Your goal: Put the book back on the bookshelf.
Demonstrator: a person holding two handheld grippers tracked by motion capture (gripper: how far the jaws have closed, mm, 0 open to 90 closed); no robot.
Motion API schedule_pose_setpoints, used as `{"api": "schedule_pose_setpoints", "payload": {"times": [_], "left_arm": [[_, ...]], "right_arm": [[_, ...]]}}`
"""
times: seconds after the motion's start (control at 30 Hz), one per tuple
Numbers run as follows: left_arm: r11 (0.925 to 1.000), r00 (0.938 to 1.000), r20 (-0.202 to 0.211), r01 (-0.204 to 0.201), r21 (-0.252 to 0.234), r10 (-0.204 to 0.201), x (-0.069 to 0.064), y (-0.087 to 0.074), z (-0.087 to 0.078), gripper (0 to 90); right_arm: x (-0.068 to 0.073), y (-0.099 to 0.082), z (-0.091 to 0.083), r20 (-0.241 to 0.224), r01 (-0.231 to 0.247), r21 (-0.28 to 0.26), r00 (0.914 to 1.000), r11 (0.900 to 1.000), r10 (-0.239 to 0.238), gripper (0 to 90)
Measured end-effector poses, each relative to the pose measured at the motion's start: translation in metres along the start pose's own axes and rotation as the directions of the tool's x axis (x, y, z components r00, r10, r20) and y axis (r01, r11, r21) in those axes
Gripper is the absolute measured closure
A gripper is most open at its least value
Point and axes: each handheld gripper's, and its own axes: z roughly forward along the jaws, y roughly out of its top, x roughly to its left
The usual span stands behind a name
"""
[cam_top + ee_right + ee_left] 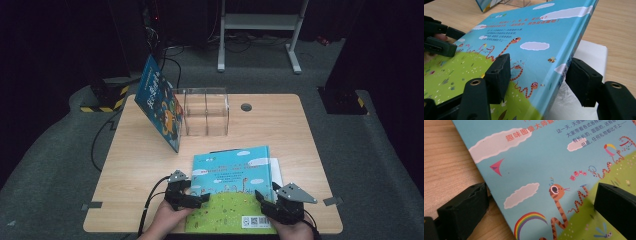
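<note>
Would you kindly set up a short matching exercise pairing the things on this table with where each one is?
Things:
1. snake picture book
2. dark blue book
3. clear box
4. white paper

Places:
A. tilted, leaning against the box's left side
B. flat at the near edge, between the left hand-held gripper and the right hand-held gripper
C. under the flat book's right edge
D. mid-table, behind the flat book

Pairs: 1-B, 2-A, 3-D, 4-C
</note>
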Motion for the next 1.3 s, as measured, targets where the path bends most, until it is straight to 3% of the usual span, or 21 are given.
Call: {"api": "schedule_pose_setpoints", "payload": {"times": [0.33, 0.43, 0.57, 0.97, 1.13, 1.3], "left_arm": [[0.9992, 0.9982, 0.046, 0.039, -0.005, -0.038, 0.005, 0.001, -0.001, 0.0], [0.9978, 0.9934, 0.095, 0.066, -0.007, -0.065, 0.009, 0.002, -0.001, 0.0], [0.9971, 0.9893, 0.125, 0.077, -0.004, -0.076, 0.011, 0.002, -0.001, 0.0], [0.9965, 0.9888, 0.124, 0.083, 0.012, -0.083, 0.014, 0.005, -0.005, 0.3], [0.9955, 0.9881, 0.13, 0.088, -0.035, -0.083, 0.012, 0.007, -0.013, 3.4], [0.9945, 0.9929, 0.098, 0.075, -0.073, -0.067, 0.007, 0.007, -0.025, 8.4]], "right_arm": [[0.004, 0.002, -0.005, 0.007, 0.035, -0.026, 0.9994, 0.999, -0.035, 37.4], [0.008, 0.005, -0.009, 0.015, 0.06, -0.037, 0.9981, 0.9975, -0.059, 37.4], [0.012, 0.009, -0.012, 0.02, 0.086, -0.047, 0.9962, 0.9952, -0.085, 37.4], [0.008, 0.021, -0.005, -0.015, 0.083, -0.021, 0.9964, 0.9963, -0.083, 37.2], [0.006, 0.026, -0.002, -0.03, 0.084, 0.002, 0.996, 0.9965, -0.084, 37.5], [0.008, 0.028, -0.001, -0.023, 0.08, -0.002, 0.9965, 0.9968, -0.08, 39.1]]}}
